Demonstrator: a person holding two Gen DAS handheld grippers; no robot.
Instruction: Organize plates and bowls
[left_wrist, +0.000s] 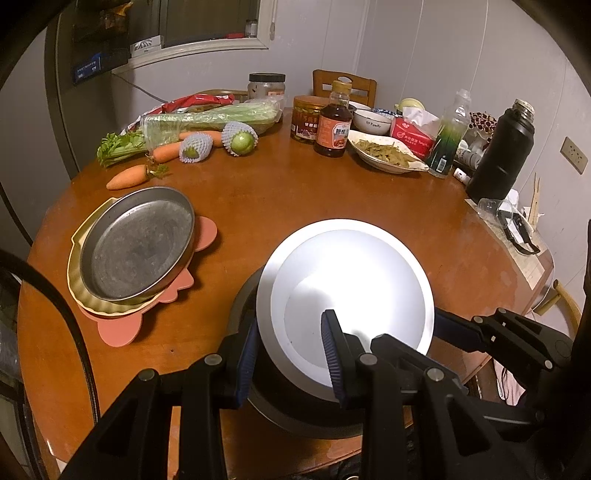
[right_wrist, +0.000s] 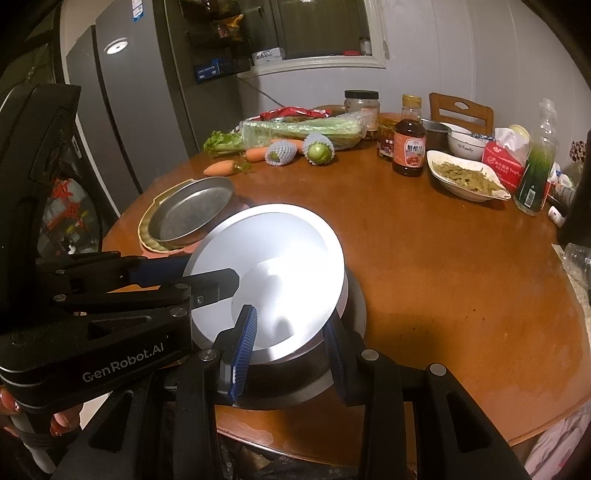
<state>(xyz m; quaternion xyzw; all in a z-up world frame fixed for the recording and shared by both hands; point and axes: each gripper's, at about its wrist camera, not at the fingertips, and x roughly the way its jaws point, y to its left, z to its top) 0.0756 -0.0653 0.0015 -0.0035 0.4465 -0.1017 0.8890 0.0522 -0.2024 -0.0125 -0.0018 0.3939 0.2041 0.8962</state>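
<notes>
Indoor scene, warm and rather dim, with an orange-brown cast over the round table (left_wrist: 295, 192). The white plate (left_wrist: 354, 280) at lower centre is overexposed in both views, its upper part bleached to a featureless glare, grey shadow only under the gripper fingers. Soft sheen on the tabletop at right; faint highlight on the metal pan (left_wrist: 136, 243) at left. Black gripper bodies along the bottom edge read as near silhouettes. Strong fisheye bending: walls and table rim curve, corners fall into black vignette. Focus is fair in the middle; background labels are soft and grainy.
</notes>
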